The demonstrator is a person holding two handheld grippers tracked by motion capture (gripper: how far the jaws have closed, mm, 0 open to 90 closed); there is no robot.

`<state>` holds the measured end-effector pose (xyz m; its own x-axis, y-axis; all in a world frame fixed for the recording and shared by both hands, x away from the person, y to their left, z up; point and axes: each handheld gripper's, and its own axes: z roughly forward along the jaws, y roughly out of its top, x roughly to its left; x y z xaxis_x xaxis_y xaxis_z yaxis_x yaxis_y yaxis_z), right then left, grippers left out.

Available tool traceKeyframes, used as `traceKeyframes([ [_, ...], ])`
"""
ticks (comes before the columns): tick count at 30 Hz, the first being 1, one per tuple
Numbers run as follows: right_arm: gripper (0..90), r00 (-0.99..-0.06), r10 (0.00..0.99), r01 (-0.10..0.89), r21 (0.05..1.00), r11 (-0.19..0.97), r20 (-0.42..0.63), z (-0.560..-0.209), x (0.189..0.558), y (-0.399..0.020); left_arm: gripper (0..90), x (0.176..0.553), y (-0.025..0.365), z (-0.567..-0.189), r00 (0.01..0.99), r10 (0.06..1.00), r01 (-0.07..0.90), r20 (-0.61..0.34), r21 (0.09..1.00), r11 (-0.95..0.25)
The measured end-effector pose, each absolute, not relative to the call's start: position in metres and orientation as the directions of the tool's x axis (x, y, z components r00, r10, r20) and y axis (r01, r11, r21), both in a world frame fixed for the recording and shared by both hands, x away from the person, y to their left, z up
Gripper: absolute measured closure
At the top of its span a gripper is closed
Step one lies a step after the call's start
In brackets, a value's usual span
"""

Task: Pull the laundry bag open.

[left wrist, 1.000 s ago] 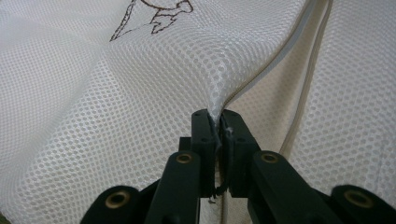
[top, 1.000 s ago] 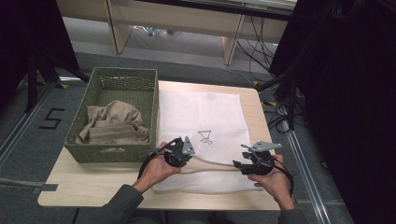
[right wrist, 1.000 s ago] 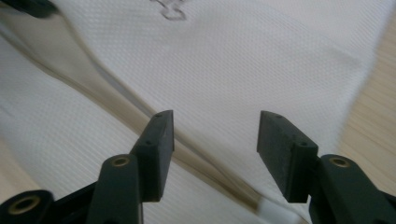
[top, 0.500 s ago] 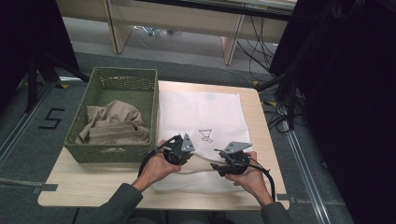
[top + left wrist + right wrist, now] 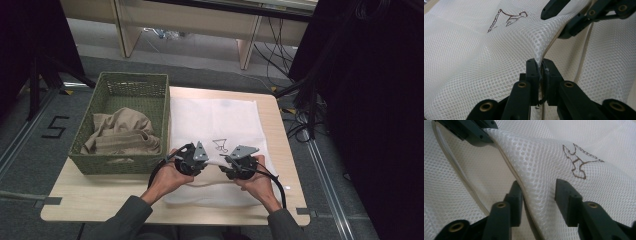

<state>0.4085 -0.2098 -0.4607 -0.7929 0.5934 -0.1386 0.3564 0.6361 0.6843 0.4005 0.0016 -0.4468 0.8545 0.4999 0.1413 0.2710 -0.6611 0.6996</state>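
White mesh bag (image 5: 215,120) lies flat on the table (image 5: 100,200), centre of the high view, just right of the green woven basket (image 5: 150,85). Beige cloth (image 5: 120,132) heaped in the basket. Small dark embroidered mark (image 5: 220,145) on the bag, between the 2 grippers.

Left gripper (image 5: 192,159), lower centre of the high view: jaws clamped together on the bag's raised top layer; in the left gripper view the mesh (image 5: 499,55) is pinched between the pads at lower centre, lifted into a ridge.

Right gripper (image 5: 239,162), just right of it, near but apart. Its jaws have just been closing; in the right gripper view they stand apart, astride the mesh edge (image 5: 536,170) and its beige seam, with the left pad at the seam and the right pad clear of the fabric.
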Motion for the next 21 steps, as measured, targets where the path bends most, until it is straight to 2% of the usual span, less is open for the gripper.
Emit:
traceKeyframes([
  [4,80.3,-0.804,0.575,0.339,0.675,0.655,-0.153,-0.459,0.409,-0.209,74.7,0.399,0.001,-0.447,0.855,0.504,0.283,0.122,0.705,-0.651],
  [7,83.5,-0.803,0.575,0.341,0.671,0.659,-0.156,-0.458,0.409,-0.210,68.3,0.396,0.001,-0.444,0.861,0.497,0.286,0.105,0.709,-0.645],
  [12,85.5,-0.802,0.577,0.346,0.667,0.660,-0.155,-0.455,0.412,-0.209,48.9,0.385,0.008,-0.435,0.848,0.517,0.288,0.113,0.721,-0.630],
  [13,85.5,-0.802,0.577,0.346,0.667,0.660,-0.155,-0.455,0.412,-0.209,48.9,0.383,0.009,-0.434,0.844,0.525,0.296,0.105,0.726,-0.621],
  [14,85.7,-0.799,0.582,0.354,0.667,0.656,-0.149,-0.454,0.413,-0.209,44.8,0.379,0.013,-0.431,0.843,0.530,0.303,0.096,0.728,-0.614],
  [21,85.9,-0.800,0.577,0.341,0.669,0.661,-0.163,-0.450,0.419,-0.207,40.1,0.358,0.033,-0.426,0.841,0.531,0.307,0.103,0.716,-0.626],
])
